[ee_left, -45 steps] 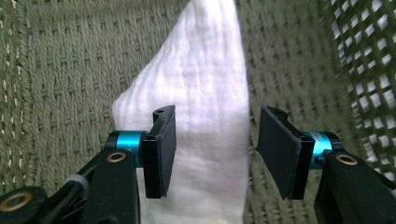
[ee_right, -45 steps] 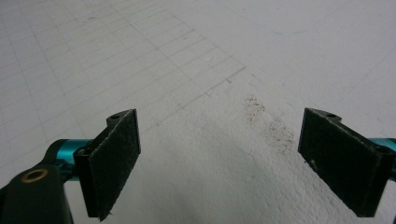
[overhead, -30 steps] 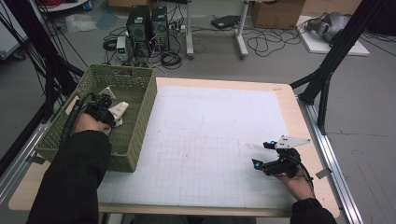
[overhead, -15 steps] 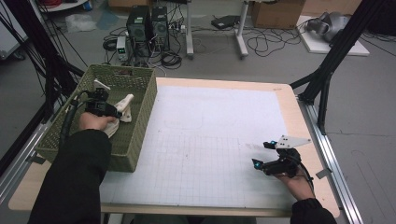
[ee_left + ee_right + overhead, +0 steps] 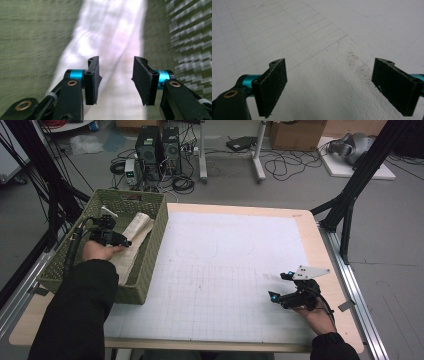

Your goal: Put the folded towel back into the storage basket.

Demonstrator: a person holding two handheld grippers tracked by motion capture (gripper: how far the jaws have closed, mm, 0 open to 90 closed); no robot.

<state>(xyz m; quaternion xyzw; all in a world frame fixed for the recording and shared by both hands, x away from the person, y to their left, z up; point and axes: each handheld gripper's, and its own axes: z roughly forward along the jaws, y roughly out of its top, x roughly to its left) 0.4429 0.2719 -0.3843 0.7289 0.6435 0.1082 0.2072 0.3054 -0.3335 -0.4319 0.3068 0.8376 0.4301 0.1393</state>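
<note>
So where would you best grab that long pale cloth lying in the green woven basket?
Probably near the middle of the long pale folded cloth, coming straight down from above. It lies flat along the floor of the green woven basket, whose walls block the sides, and it is narrow enough to pinch across its width.

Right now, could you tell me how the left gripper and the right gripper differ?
The left gripper hangs inside the green basket above the white cloth, jaws just opened, nothing between them; the right gripper sits over the white mat with wider jaws. Both are empty.

White gridded mat (image 5: 230, 270), wooden table (image 5: 310, 220), computer towers (image 5: 157, 145), floor cables (image 5: 285, 167)
</note>
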